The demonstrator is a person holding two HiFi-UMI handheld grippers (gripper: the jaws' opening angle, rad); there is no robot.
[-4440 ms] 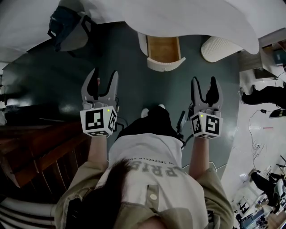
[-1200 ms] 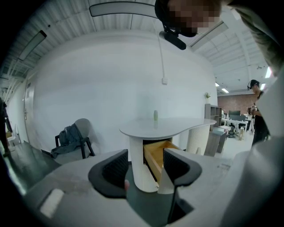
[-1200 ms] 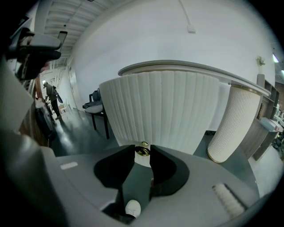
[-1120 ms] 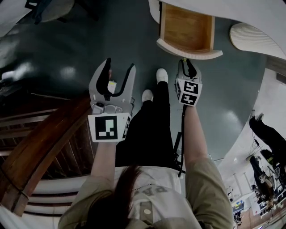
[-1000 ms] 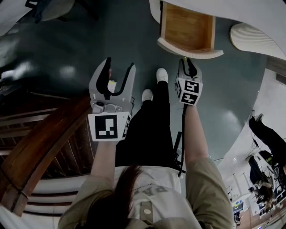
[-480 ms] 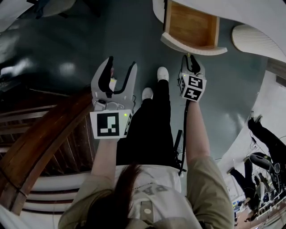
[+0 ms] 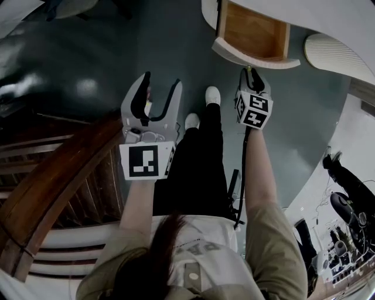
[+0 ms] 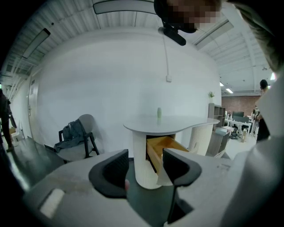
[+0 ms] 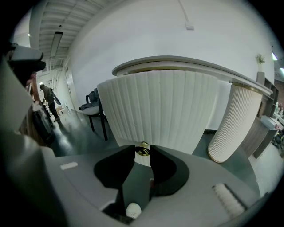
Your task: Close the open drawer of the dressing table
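The drawer [image 7: 253, 32] stands pulled out of the white dressing table [image 7: 328, 17], with its wooden inside showing and its curved fluted front [image 9: 164, 111] facing me. My right gripper [image 7: 250, 71] is at the middle of that front. In the right gripper view its narrow jaws [image 9: 142, 150] close on the small brass knob [image 9: 143, 150]. My left gripper [image 7: 161, 81] hangs in the air to the left, well short of the drawer, open with nothing between its fingers. In the left gripper view [image 8: 144, 155] the drawer [image 8: 156, 146] shows beyond the tips.
A fluted white leg [image 9: 233, 124] stands right of the drawer. A chair with a bag [image 8: 75, 137] is off to the left by the wall. A wooden railing [image 7: 53, 187] runs at my left. A small bottle [image 8: 159, 112] stands on the tabletop. The person's shoes [image 7: 212, 95] are just before the drawer.
Since the earliest frame the person has stepped up to the drawer and my right gripper has reached its front. Over the last second both grippers have kept nearly still.
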